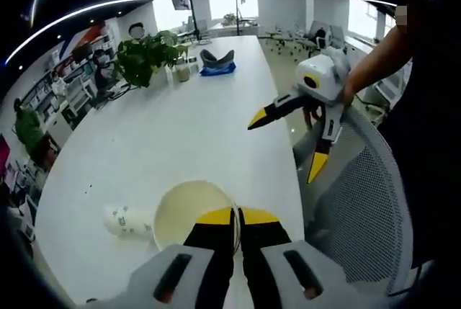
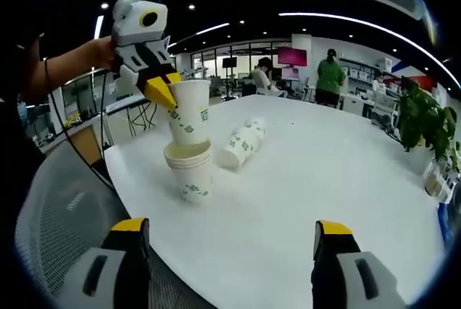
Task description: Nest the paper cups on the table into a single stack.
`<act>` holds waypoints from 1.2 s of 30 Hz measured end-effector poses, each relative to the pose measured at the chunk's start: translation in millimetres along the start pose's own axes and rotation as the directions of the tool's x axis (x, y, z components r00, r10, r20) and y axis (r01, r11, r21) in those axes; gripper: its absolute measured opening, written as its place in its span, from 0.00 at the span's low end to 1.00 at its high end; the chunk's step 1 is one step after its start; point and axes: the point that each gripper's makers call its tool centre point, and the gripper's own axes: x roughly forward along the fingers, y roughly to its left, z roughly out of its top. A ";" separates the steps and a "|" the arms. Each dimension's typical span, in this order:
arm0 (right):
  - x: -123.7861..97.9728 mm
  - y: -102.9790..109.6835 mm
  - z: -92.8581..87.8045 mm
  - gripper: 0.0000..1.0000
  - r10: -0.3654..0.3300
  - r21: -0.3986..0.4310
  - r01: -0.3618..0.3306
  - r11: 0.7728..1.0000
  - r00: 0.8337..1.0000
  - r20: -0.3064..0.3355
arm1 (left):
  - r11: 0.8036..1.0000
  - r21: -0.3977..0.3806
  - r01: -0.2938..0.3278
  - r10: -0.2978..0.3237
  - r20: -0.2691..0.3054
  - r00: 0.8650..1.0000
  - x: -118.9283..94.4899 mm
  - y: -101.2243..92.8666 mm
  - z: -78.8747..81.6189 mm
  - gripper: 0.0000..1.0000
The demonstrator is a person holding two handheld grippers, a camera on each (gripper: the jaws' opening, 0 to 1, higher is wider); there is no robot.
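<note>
1. My left gripper (image 2: 162, 93) is clamped on the rim of the upper paper cup (image 2: 190, 114). In the left gripper view the two yellow-tipped fingers (image 1: 216, 217) are pressed together over that rim, with the open mouth of the cup just beyond them.
2. I hold this cup upright, mouth up, directly above the standing stack (image 2: 191, 172), its base already entering the stack's top cup. A rim grip leaves the tapered body free to slide down, which I judge is the reason for this hold.
3. The stack stands upright on the white table (image 2: 324, 179), near the edge closest to me.
4. My right gripper (image 2: 229, 233) has its jaws wide apart and holds nothing. It hangs back over the table edge, well clear of the stack. In the left gripper view it (image 1: 288, 136) appears to the right, also spread.
5. Lying cups (image 2: 240, 145) remain on their side just beyond the stack, nested end to end. I judge they are still to be added, so the task is part done.
6. Surroundings: a mesh chair back (image 2: 65, 208) sits just beside the table edge under my arms; a potted plant (image 1: 148, 55) and a blue object (image 1: 217, 63) stand at the far end, well apart from the work.
7. Nothing obstructs the downward path of the held cup. The lying cups are near enough to be knocked if the stack tips.
</note>
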 end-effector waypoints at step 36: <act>0.0 -0.7 -8.3 0.89 -0.010 -0.008 0.009 1.000 0.999 -0.049 | 0.967 -0.212 0.143 -0.148 -0.005 0.989 52.8 -13.3 -40.5 0.04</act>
